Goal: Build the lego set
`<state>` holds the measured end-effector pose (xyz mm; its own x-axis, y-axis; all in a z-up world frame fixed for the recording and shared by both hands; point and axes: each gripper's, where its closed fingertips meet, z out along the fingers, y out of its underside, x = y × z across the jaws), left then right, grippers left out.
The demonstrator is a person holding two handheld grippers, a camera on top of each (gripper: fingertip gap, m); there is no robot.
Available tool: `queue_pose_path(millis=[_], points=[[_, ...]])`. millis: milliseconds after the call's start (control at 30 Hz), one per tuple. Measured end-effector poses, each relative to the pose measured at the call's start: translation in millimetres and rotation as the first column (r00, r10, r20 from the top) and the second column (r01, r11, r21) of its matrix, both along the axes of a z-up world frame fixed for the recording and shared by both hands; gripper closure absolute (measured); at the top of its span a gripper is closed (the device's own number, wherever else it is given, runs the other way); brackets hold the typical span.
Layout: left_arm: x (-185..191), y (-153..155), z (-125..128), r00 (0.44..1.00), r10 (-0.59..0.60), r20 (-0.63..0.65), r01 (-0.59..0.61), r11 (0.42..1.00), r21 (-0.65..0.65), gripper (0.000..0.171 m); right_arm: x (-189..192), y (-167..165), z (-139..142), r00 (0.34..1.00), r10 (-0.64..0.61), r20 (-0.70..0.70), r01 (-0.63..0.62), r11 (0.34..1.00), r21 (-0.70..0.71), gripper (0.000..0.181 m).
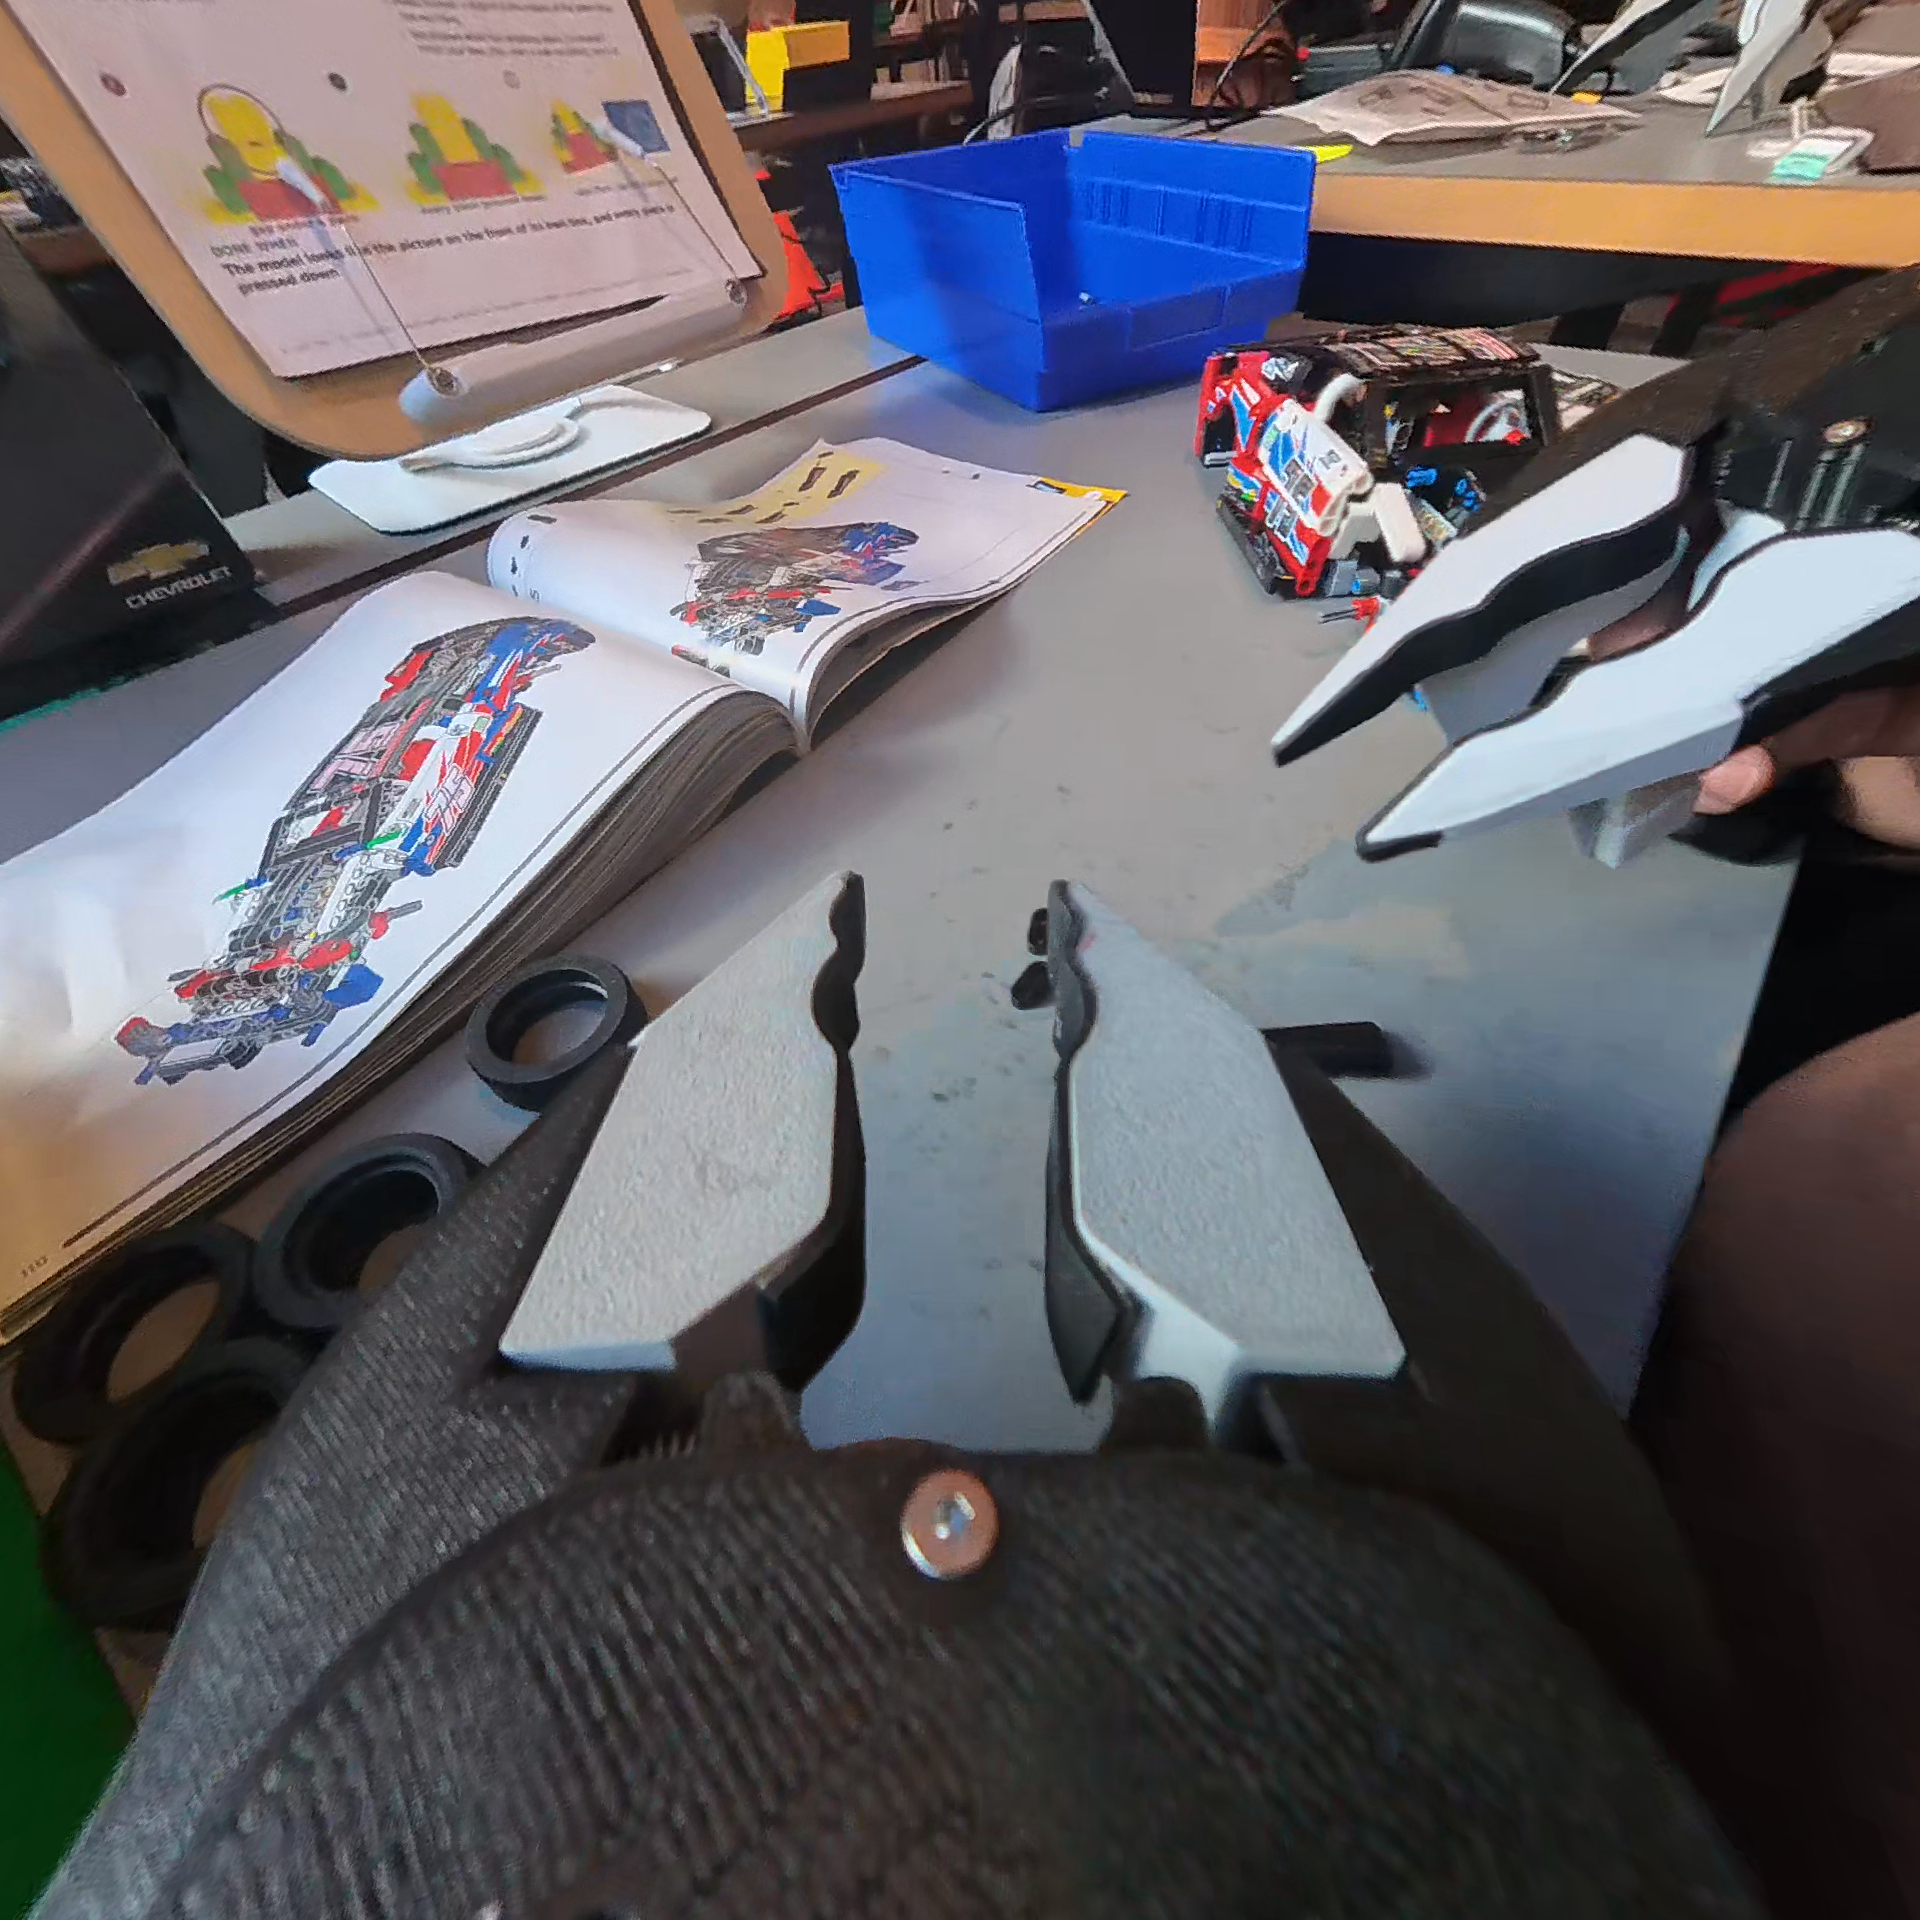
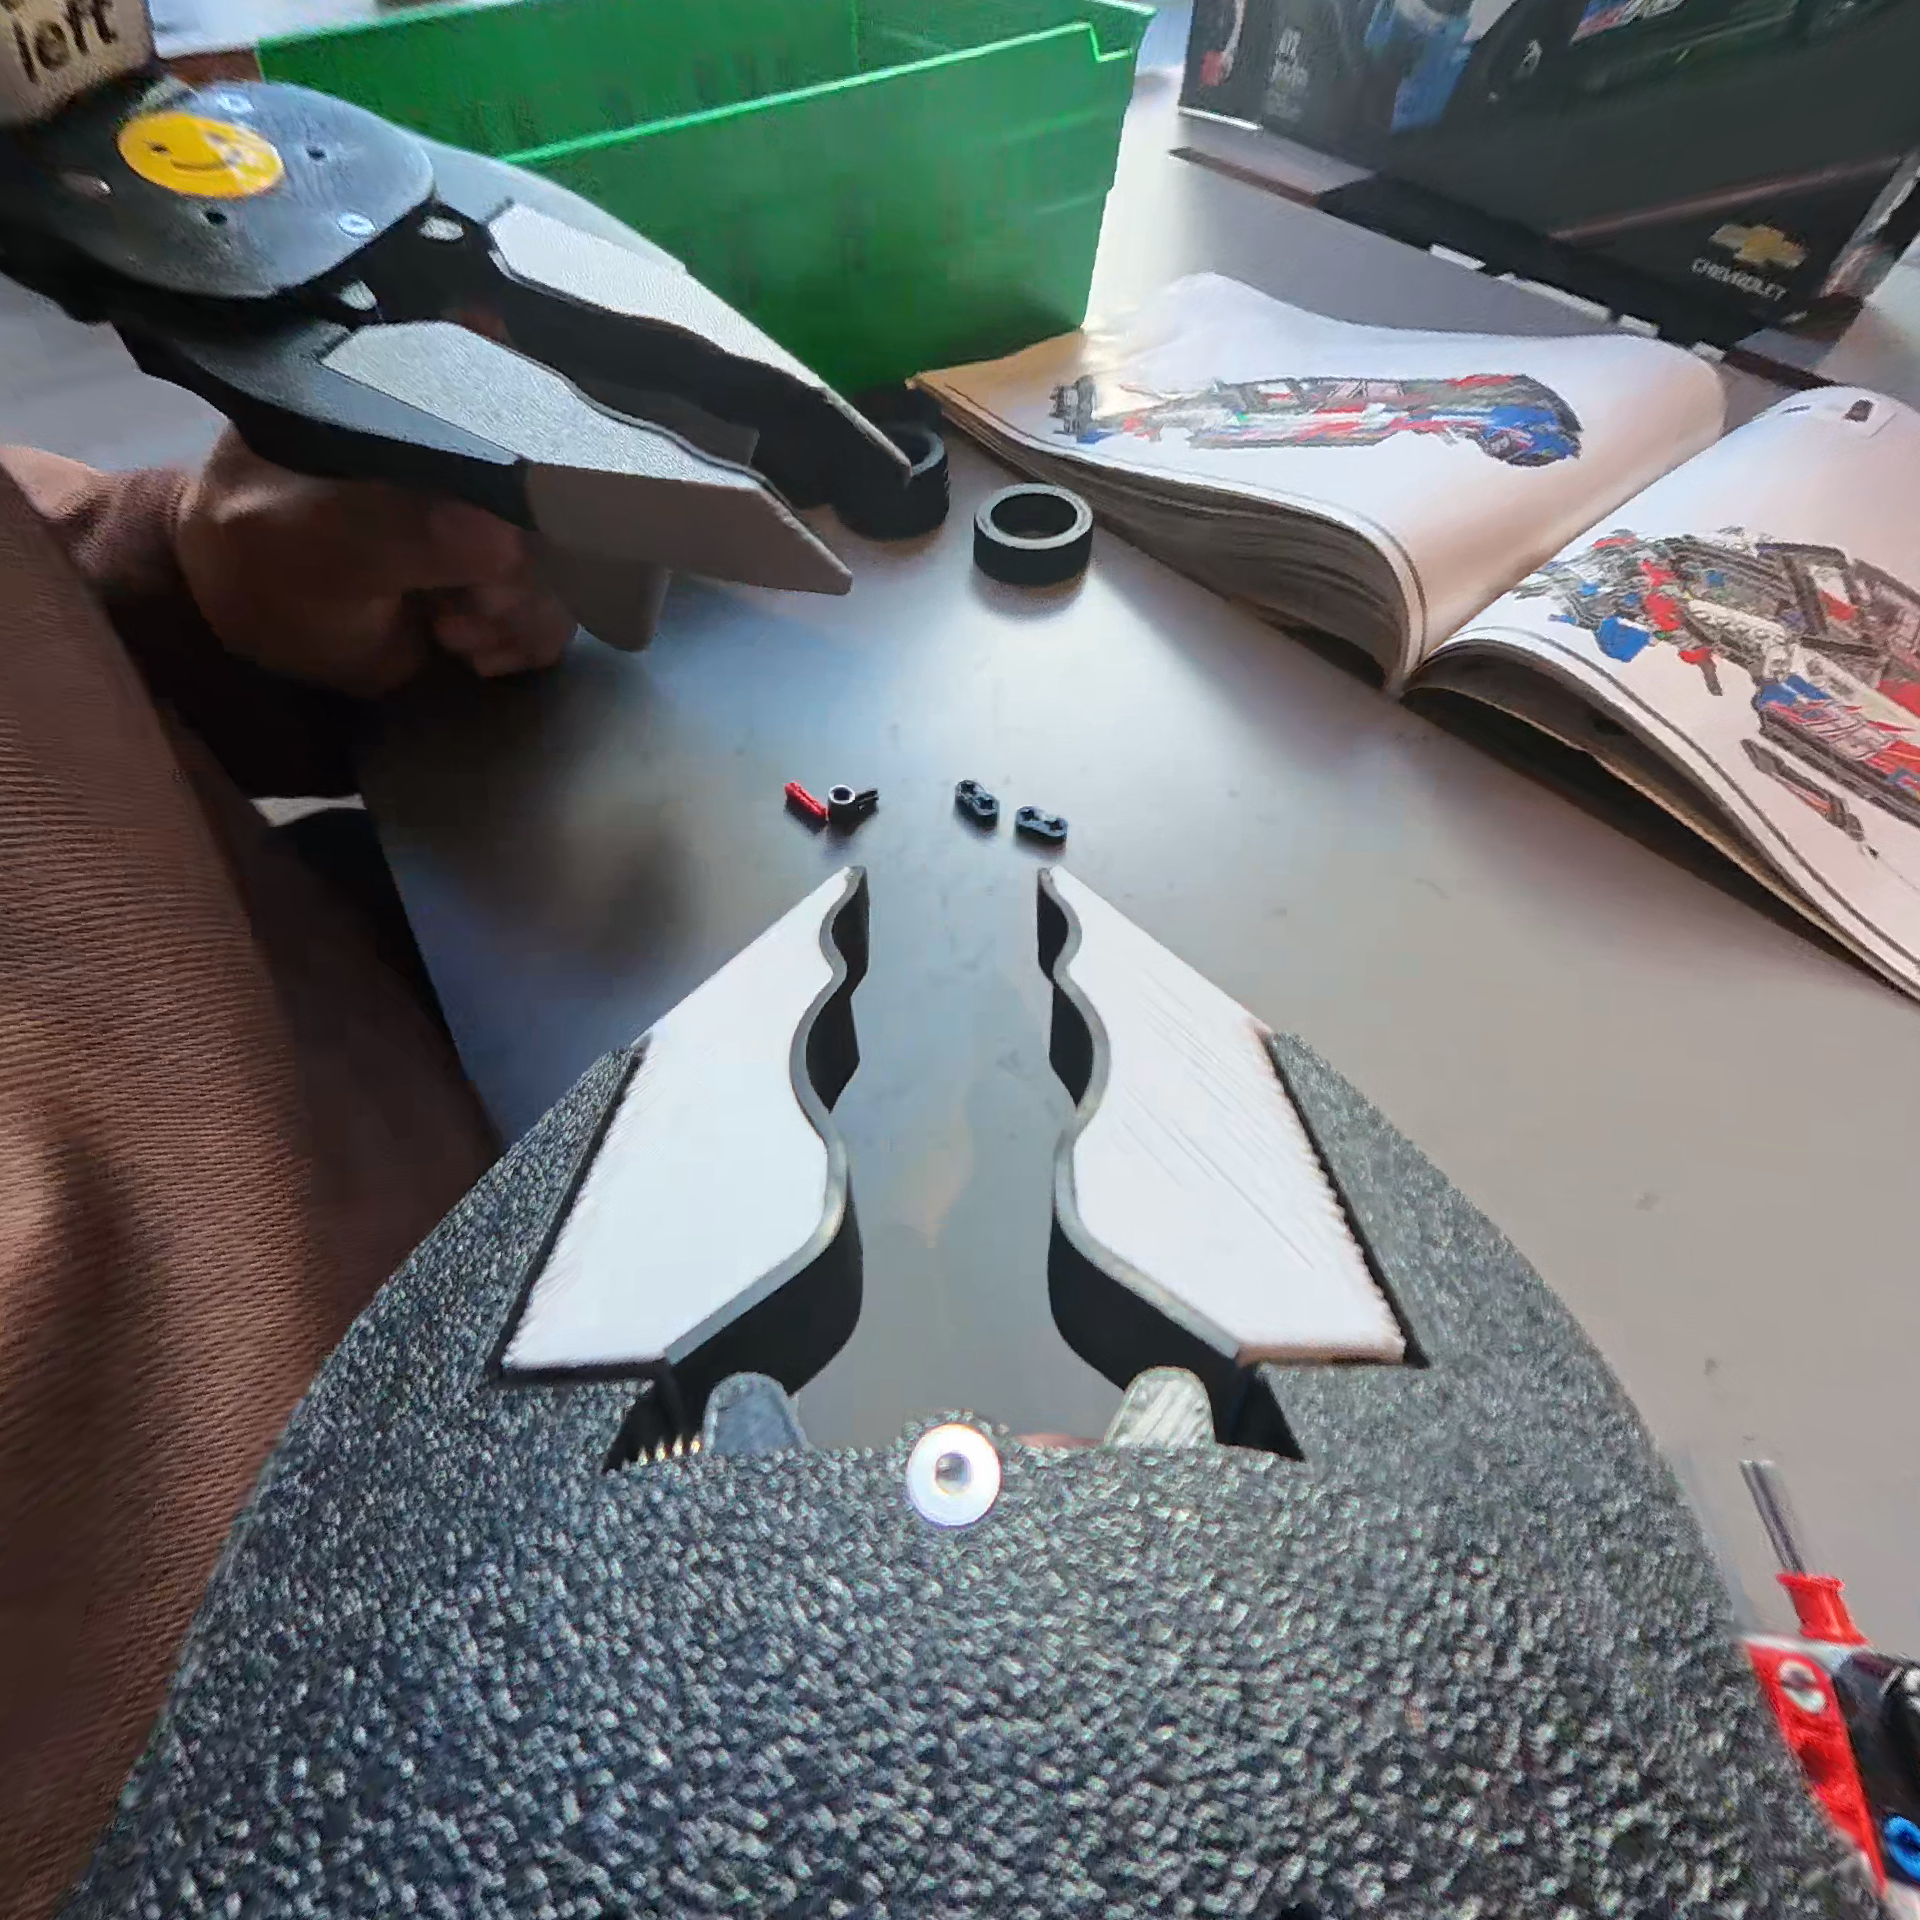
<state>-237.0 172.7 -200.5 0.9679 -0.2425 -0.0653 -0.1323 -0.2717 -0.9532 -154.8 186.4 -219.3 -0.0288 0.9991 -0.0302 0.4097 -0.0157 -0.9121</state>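
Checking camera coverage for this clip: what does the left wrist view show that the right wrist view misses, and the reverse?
Left wrist view only: the blue bin, the part-built car nearly whole, the instruction board, several tyres beside the manual.

Right wrist view only: the green bin, the red pin and three small black parts just ahead of the right tool.

Both: the open manual, the grey table, both tools open and empty, left tool.

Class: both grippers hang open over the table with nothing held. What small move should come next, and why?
Probably ease the right gripper forward and down onto a black connector. Its jaws are open and empty, and the small loose parts lie just past its fingertips on the table.
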Motion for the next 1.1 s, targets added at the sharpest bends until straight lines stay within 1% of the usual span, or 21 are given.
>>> queue_pose_path(millis=[100, 233, 367, 567, 667, 733, 867, 933, 1100], points=[[-1.4, 2.6, -3.8, 1.0, 0.011, -0.005, -0.011, 1.0, -0.024, 0.144, -1.5, 0.8, 0.7, 1.0, 0.024, -0.005, -0.024, 0.999, -0.043, 0.15], [-2.3, 7.0, -8.1, 1.0, 0.013, -0.006, -0.013, 0.998, -0.054, 0.145, -1.5, 0.7, 1.2, 0.999, 0.045, -0.008, -0.045, 0.994, -0.101, 0.151], [-3.4, 7.7, -7.3, 1.0, 0.018, -0.001, -0.018, 0.999, -0.05, 0.145, 2.1, -1.8, 1.3, 0.998, 0.055, -0.009, -0.056, 0.993, -0.1, 0.151], [-3.9, 6.9, -5.1, 1.0, 0.027, -0.012, -0.027, 0.999, -0.034, 0.147, 6.5, -14.6, -18.2, 0.989, 0.092, 0.116, -0.09, 0.996, -0.018, 0.145], [-5.5, 4.7, 0.6, 0.999, 0.042, -0.02, -0.042, 0.999, 0.007, 0.148, 8.9, -20.5, -26.4, 0.981, 0.1, 0.167, -0.104, 0.995, 0.013, 0.143], [-5.7, 3.1, 2.6, 0.999, 0.045, -0.023, -0.045, 0.999, 0.021, 0.148, 10.9, -23.9, -31.6, 0.974, 0.105, 0.2, -0.11, 0.994, 0.016, 0.142], [-3.4, -1.9, 1.0, 0.999, 0.035, -0.026, -0.034, 0.999, 0.01, 0.148, 14.0, -29.1, -39.0, 0.963, 0.111, 0.246, -0.121, 0.992, 0.023, 0.143], [-1.8, -5.7, 0.9, 0.999, 0.027, -0.029, -0.027, 1.0, 0.009, 0.148, 14.8, -31.3, -41.7, 0.957, 0.118, 0.263, -0.128, 0.992, 0.022, 0.147], [-0.5, -14.4, 2.6, 0.999, 0.021, -0.03, -0.021, 1.0, 0.02, 0.148, 15.4, -38.1, -49.6, 0.937, 0.156, 0.313, -0.151, 0.988, -0.04, 0.15]])
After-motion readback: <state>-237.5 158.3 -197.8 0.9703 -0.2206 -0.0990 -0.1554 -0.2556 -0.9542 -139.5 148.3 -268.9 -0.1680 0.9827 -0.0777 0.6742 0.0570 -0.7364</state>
